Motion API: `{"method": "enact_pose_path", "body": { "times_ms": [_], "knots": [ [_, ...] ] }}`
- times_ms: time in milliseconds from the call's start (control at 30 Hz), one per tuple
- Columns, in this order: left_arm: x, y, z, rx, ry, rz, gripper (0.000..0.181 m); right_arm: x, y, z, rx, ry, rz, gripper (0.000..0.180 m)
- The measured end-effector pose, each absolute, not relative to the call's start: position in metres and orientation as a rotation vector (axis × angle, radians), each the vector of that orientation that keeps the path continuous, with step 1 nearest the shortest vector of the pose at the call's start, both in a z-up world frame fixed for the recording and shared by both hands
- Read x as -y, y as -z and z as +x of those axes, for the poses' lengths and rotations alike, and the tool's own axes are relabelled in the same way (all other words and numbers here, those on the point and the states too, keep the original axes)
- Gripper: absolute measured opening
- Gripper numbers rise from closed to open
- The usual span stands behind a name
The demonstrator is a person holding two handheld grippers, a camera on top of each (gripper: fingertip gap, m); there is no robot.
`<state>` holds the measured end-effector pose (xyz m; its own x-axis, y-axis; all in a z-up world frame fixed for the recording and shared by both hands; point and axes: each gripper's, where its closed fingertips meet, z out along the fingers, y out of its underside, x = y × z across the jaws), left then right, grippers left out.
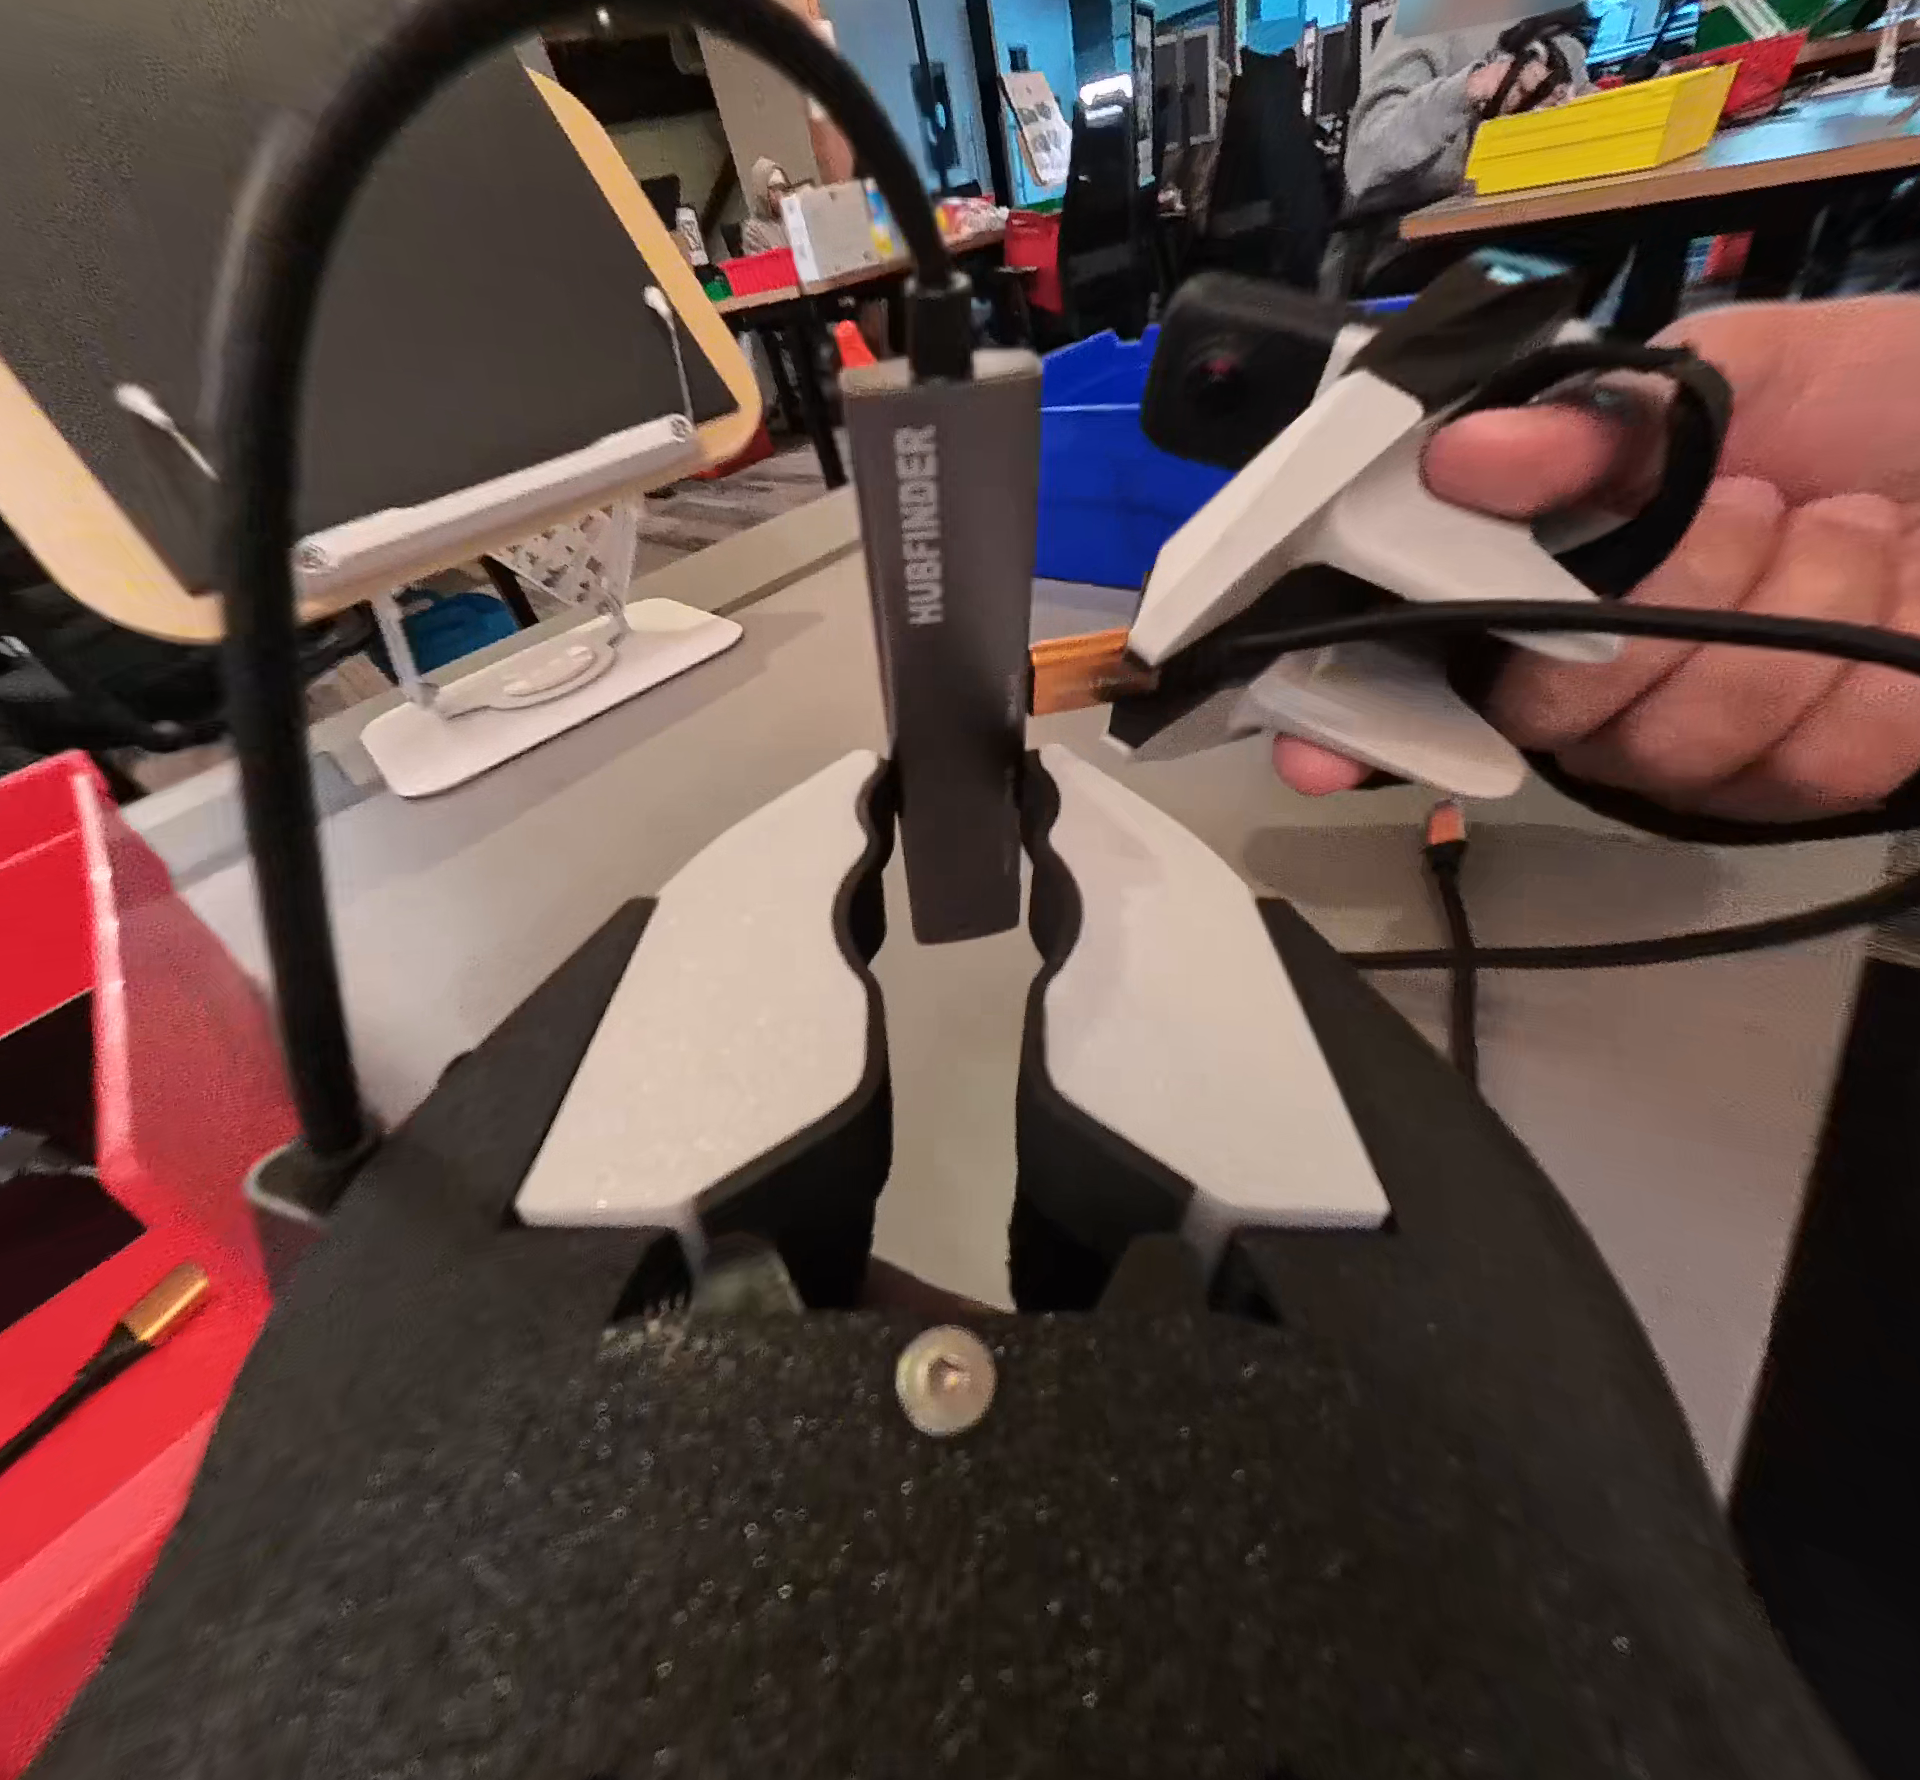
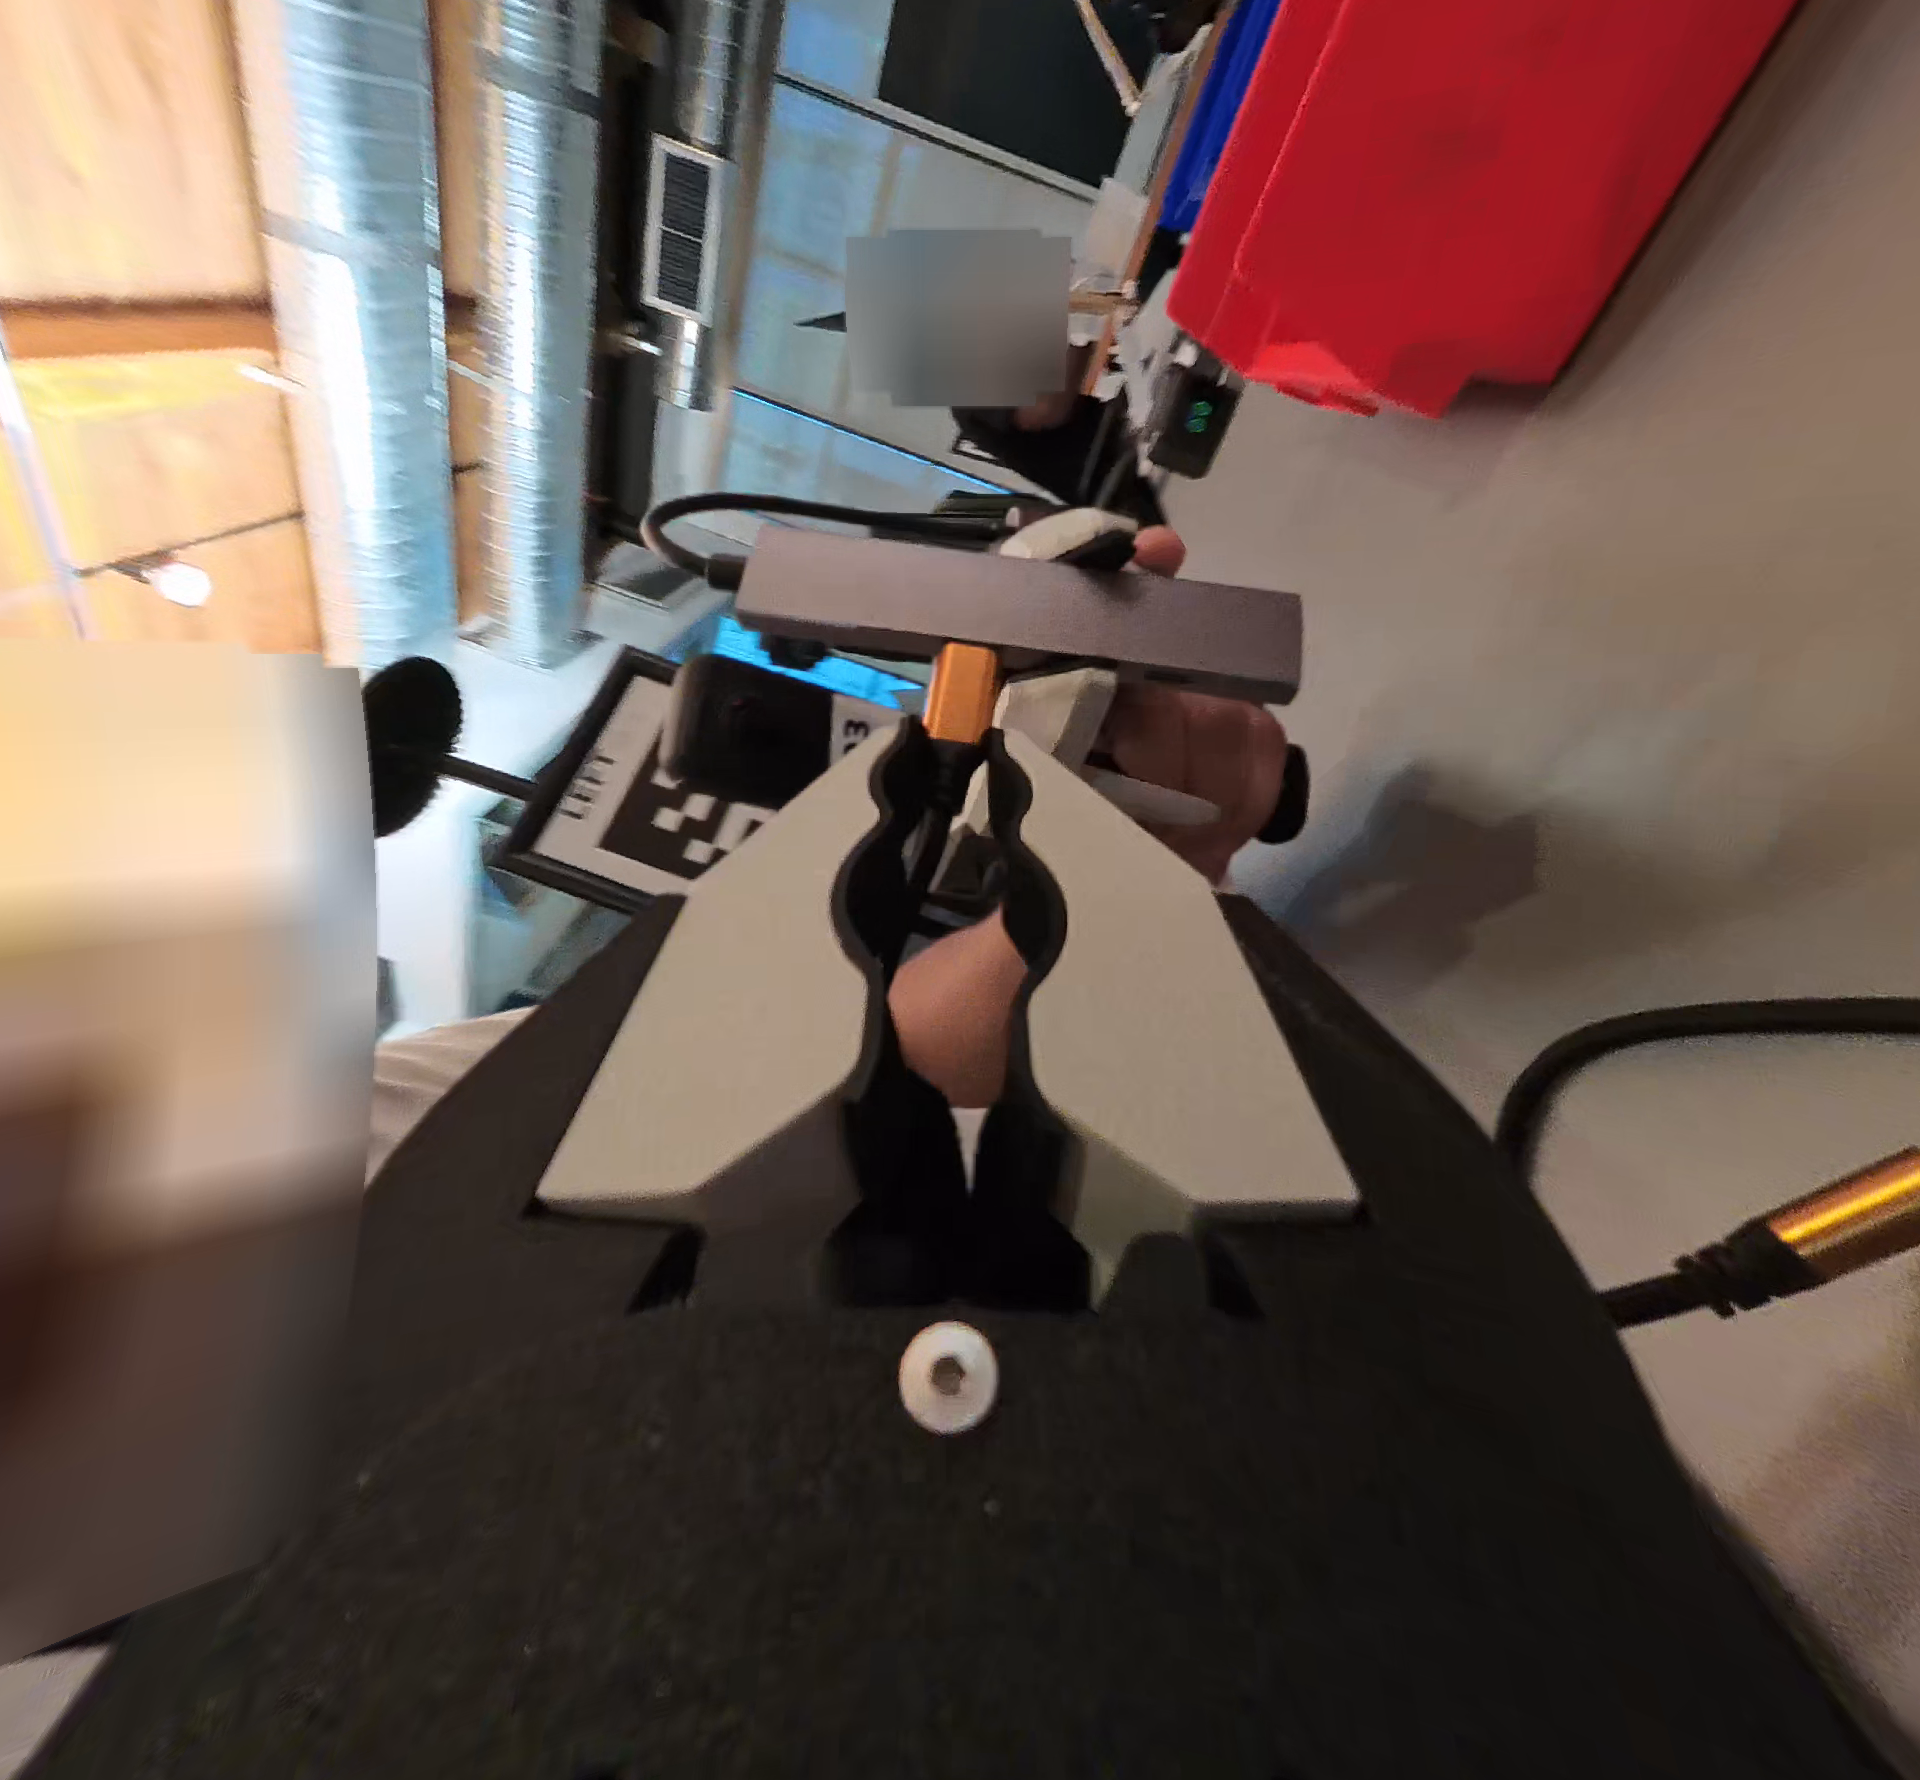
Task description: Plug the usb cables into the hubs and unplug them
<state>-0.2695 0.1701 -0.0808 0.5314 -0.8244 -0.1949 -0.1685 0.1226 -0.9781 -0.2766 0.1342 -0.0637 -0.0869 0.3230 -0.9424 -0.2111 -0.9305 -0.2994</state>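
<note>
in the left wrist view the dark grey hub [image 1: 951,650] is held upright at the centre of the frame, its long axis running vertically, with its lower end clamped between the fingers of the left gripper [image 1: 956,800]. its own black cable [image 1: 312,525] leaves the top end and arcs over to the lower left of the frame. from the right of the frame the right gripper [image 1: 1127,691], held by a hand [image 1: 1766,587], is closed on an orange usb plug [image 1: 1075,670], which points horizontally at the hub's right side and touches it. in the right wrist view the scene is rotated: the hub lies nearly across the frame, and the plug, pinched at the fingertips, points up into its long edge. a second orange-tipped cable [image 1: 1446,842] lies on the grey surface [image 1: 1558,1159], and a red bin [image 1: 73,1003] is seen at the left edge.
</note>
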Motion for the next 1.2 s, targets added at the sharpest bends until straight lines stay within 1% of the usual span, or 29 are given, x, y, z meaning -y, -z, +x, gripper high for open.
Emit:
{"method": "enact_pose_path", "body": {
  "times_ms": [67, 133, 267, 367, 467, 533, 567, 700, 800, 900, 933, 1033, 1100, 1133, 1200],
  "knots": [
    [-0.17, 0.085, -0.269, -0.949, 0.625, -1.446, 0.023, -0.136, 0.066, -0.275, 0.117, -2.106, -1.817, 0.01],
    [-0.171, 0.09, -0.268, -0.946, 0.642, -1.49, 0.023, -0.138, 0.071, -0.275, 0.179, -2.037, -1.829, 0.011],
    [-0.171, 0.096, -0.267, -0.968, 0.675, -1.515, 0.023, -0.138, 0.079, -0.275, 0.391, -1.734, -1.899, 0.009],
    [-0.171, 0.103, -0.266, -0.993, 0.699, -1.54, 0.023, -0.143, 0.09, -0.272, 0.58, -1.378, -1.952, 0.009],
    [-0.173, 0.106, -0.27, -1.003, 0.673, -1.543, 0.024, -0.159, 0.098, -0.256, 0.78, -0.834, -1.944, 0.009],
    [-0.17, 0.108, -0.272, -1.022, 0.691, -1.563, 0.031, -0.171, 0.092, -0.242, 0.832, -0.555, -1.892, 0.009],
    [-0.166, 0.108, -0.271, -1.033, 0.724, -1.569, 0.032, -0.174, 0.091, -0.237, 0.862, -0.453, -1.872, 0.009],
    [-0.131, 0.105, -0.257, -1.158, 0.848, -1.556, 0.023, -0.19, 0.103, -0.216, 0.915, -0.113, -1.834, 0.009],
    [-0.11, 0.085, -0.247, -1.168, 0.93, -1.497, 0.026, -0.195, 0.114, -0.21, 0.946, -0.009, -1.808, 0.01],
    [-0.13, 0.06, -0.259, -0.99, 0.955, -1.511, 0.029, -0.194, 0.126, -0.212, 1.037, 0.05, -1.787, 0.009],
    [-0.143, 0.058, -0.268, -0.94, 0.908, -1.535, 0.034, -0.192, 0.129, -0.213, 1.061, 0.062, -1.787, 0.009],
    [-0.172, 0.08, -0.286, -0.965, 0.617, -1.614, 0.048, -0.186, 0.133, -0.223, 1.086, -0.001, -1.822, 0.009],
    [-0.175, 0.099, -0.281, -0.996, 0.561, -1.69, 0.069, -0.184, 0.131, -0.228, 1.066, -0.023, -1.833, 0.009],
    [-0.173, 0.106, -0.276, -1.006, 0.559, -1.706, 0.072, -0.183, 0.13, -0.231, 1.041, -0.035, -1.84, 0.009],
    [-0.174, 0.115, -0.273, -1.025, 0.494, -1.681, 0.062, -0.18, 0.128, -0.237, 0.981, -0.095, -1.876, 0.009]
  ]
}}
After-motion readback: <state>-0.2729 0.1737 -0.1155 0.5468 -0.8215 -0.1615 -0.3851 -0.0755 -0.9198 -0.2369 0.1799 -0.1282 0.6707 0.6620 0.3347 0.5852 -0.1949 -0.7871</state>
